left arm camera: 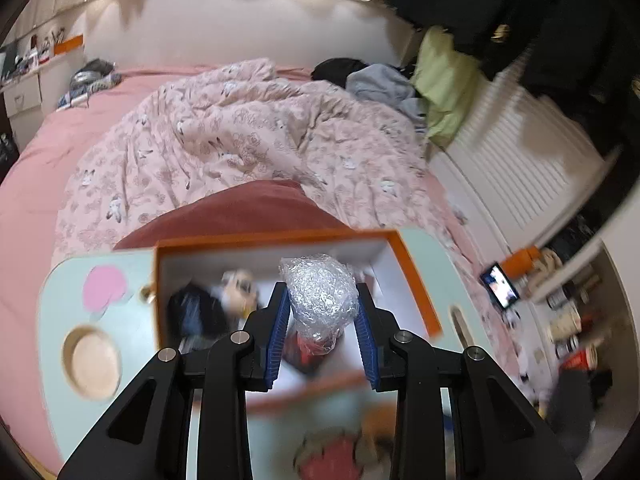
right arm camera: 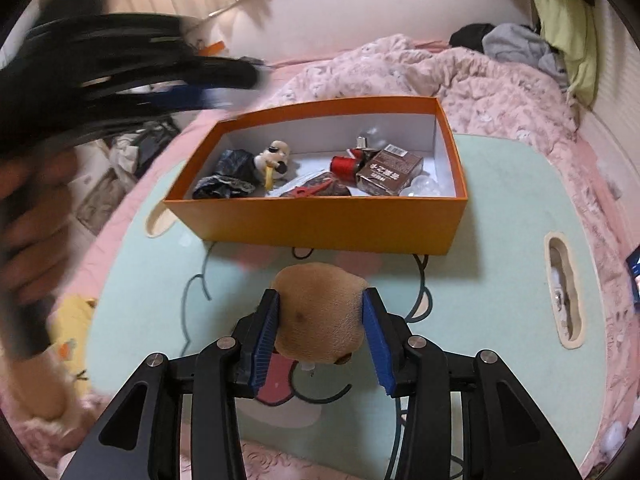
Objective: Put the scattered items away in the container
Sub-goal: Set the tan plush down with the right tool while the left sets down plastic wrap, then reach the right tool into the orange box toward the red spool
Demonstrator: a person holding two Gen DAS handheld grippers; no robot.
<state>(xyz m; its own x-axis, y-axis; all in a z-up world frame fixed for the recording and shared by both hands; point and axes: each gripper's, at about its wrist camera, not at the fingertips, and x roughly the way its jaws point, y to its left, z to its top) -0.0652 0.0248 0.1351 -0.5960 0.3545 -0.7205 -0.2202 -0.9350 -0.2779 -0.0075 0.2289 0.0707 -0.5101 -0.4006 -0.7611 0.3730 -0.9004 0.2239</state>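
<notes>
Nearest the right wrist lens, the right claw (right arm camera: pixel 320 320) has its blue ribbed pads pressed to either side of a tan, fuzzy, rounded plush toy (right arm camera: pixel 320 316), which sits on the pale mint bench (right arm camera: pixel 500 260) printed with a cartoon outline, just in front of the orange rectangular cardboard box (right arm camera: pixel 316 220). That box stands open-topped on the bench over a bed and already holds a crumpled black plastic bag (right arm camera: pixel 226 178), a small white figurine with a yellow part (right arm camera: pixel 274 160), a red spool of thread (right arm camera: pixel 344 166), a brown printed carton (right arm camera: pixel 390 174) and a red clip (right arm camera: pixel 306 191). In the left wrist view, the left claw (left arm camera: pixel 322 312) is narrowed onto a crinkled wad of clear bubble wrap (left arm camera: pixel 320 296), its pads against both sides, held above the interior of the box; the picture there is smeared. From the right view, the left claw appears only as a dark streak at upper left, with a blurred hand (right arm camera: pixel 32 220) below it. A rumpled pink floral quilt (left arm camera: pixel 240 140) covers the bed behind.
</notes>
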